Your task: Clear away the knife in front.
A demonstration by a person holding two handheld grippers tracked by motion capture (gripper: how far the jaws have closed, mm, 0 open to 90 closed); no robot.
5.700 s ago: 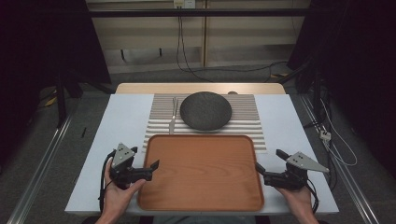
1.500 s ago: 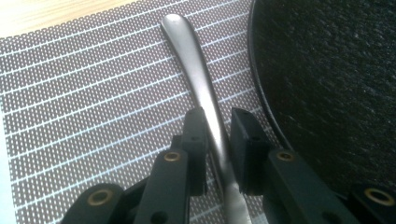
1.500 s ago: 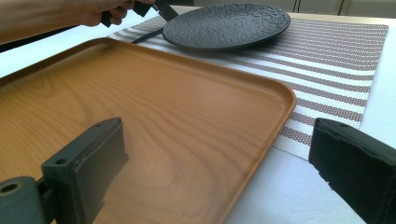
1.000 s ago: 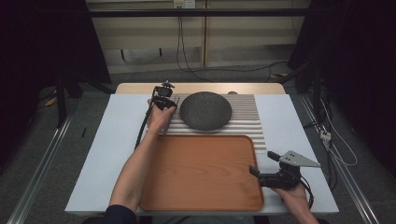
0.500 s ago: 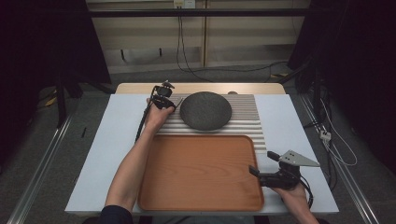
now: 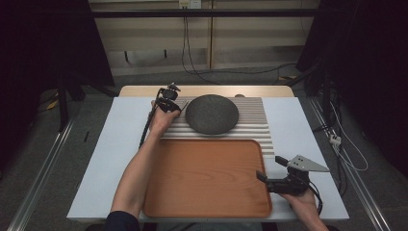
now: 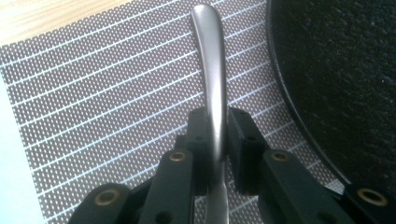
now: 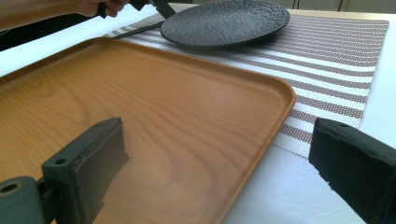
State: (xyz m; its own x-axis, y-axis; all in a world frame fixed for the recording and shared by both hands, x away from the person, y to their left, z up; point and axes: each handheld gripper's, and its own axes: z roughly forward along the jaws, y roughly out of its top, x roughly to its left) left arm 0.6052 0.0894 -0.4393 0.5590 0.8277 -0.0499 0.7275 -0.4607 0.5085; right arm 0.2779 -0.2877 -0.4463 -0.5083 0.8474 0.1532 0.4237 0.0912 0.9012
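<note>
A metal fork (image 7: 211,65) lies on the striped placemat (image 6: 250,115) just left of the dark round plate (image 6: 211,114). My left gripper (image 6: 173,106) reaches to the far left of the mat and is shut on the fork's handle; in the left gripper view its jaws (image 7: 215,128) clamp the handle from both sides, with the plate (image 7: 336,70) at the right. The wooden tray (image 6: 207,178) sits in front of the mat. My right gripper (image 6: 269,168) is open at the tray's right edge, its jaws (image 8: 219,140) astride the rim (image 8: 280,100).
The white table top (image 6: 115,154) borders the tray and mat on both sides. The person's left forearm (image 6: 139,168) crosses the tray's left edge. A cable (image 6: 146,127) trails from the left gripper. Dark floor and metal rails surround the table.
The left hand has left the tray's near left corner and reached to the fork beside the plate, jaws now shut on its handle. The right gripper has barely moved.
</note>
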